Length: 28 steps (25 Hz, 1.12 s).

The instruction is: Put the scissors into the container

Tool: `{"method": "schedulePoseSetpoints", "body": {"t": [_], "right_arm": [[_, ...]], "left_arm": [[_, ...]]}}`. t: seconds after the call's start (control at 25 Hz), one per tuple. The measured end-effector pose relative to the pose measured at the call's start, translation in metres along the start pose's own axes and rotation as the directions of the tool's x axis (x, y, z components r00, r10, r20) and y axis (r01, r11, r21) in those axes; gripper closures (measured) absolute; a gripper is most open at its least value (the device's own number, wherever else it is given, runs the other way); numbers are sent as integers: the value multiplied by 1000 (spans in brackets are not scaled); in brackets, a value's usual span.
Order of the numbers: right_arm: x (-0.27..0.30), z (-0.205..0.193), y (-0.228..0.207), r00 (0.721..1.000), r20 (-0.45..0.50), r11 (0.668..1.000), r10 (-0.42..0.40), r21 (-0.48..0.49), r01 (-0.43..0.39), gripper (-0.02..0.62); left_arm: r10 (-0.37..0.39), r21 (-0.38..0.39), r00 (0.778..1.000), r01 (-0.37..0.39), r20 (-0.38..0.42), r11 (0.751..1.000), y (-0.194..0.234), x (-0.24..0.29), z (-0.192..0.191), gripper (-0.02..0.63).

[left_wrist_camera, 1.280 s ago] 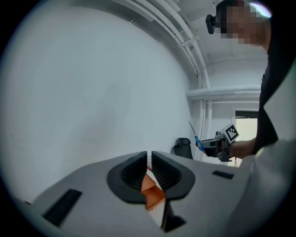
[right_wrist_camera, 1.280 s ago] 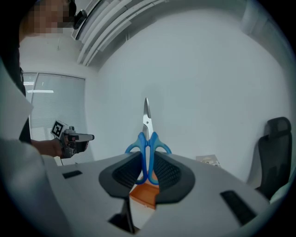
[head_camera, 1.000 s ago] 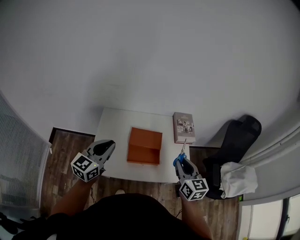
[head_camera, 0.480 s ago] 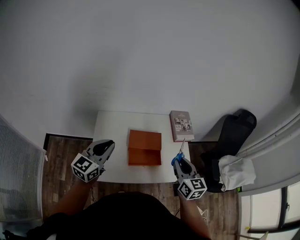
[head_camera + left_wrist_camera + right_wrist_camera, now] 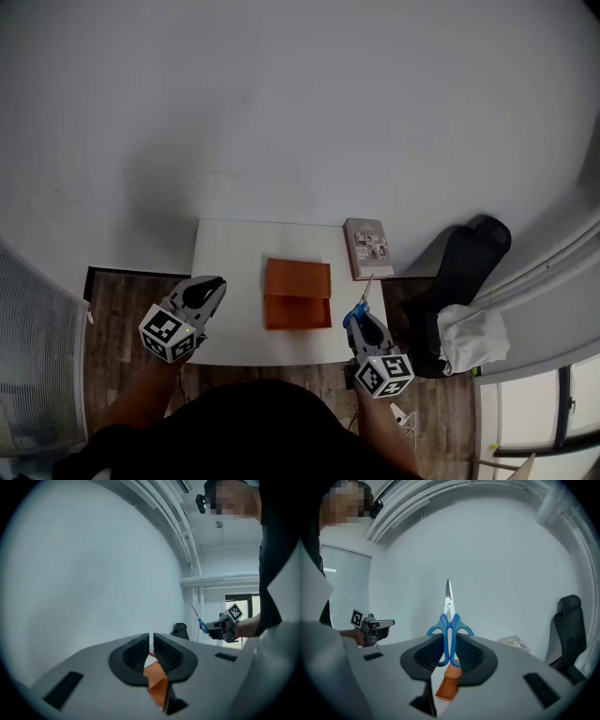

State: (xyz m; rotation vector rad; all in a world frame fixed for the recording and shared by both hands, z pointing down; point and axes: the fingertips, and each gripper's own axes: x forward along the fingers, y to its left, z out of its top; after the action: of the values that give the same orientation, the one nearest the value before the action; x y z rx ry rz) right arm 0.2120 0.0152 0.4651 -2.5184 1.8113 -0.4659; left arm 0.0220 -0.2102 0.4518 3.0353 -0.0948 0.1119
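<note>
Head view. My right gripper (image 5: 361, 319) hangs over the near right corner of the white bench (image 5: 230, 272). My left gripper (image 5: 208, 292) hangs over the near left edge. The orange container (image 5: 297, 293) sits on the bench between them, roughly mid-bench, its open top facing up. A book (image 5: 368, 248) lies flat at the far right corner, apart from the container. A black chair (image 5: 469, 258) stands off the right end of the bench, with a white cloth (image 5: 473, 339) just beside it on the near side.

Right gripper view. The jaws are closed on the blue handles of the scissors (image 5: 449, 620). The handle loops are pinched between the pads, and the closed steel blades stick straight out beyond the jaws towards the wall. I see the container below and past the jaw tips. The scissors are in the air, clear of the container and to its right.

Left gripper view. The jaws stand together with only a thin slit between them, and I see nothing held there. An orange corner of the container shows beneath the jaw tips.
</note>
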Motion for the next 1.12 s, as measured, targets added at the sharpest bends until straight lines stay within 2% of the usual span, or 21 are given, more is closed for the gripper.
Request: {"method": "schedulePoseSetpoints", "body": {"t": [0.28, 0.56, 1.12], "right_arm": [[1, -3, 6, 1000, -11, 1000, -9, -1, 9, 509], [6, -5, -10, 1000, -16, 1000, -1, 8, 1, 510], [56, 12, -52, 996, -24, 997, 82, 2, -82, 509]], "left_arm": [[-3, -27, 1000, 3, -6, 1000, 6, -9, -10, 572], [-5, -18, 1000, 5, -26, 1000, 2, 3, -16, 572], [104, -8, 993, -104, -51, 995, 13, 23, -12, 572]]}}
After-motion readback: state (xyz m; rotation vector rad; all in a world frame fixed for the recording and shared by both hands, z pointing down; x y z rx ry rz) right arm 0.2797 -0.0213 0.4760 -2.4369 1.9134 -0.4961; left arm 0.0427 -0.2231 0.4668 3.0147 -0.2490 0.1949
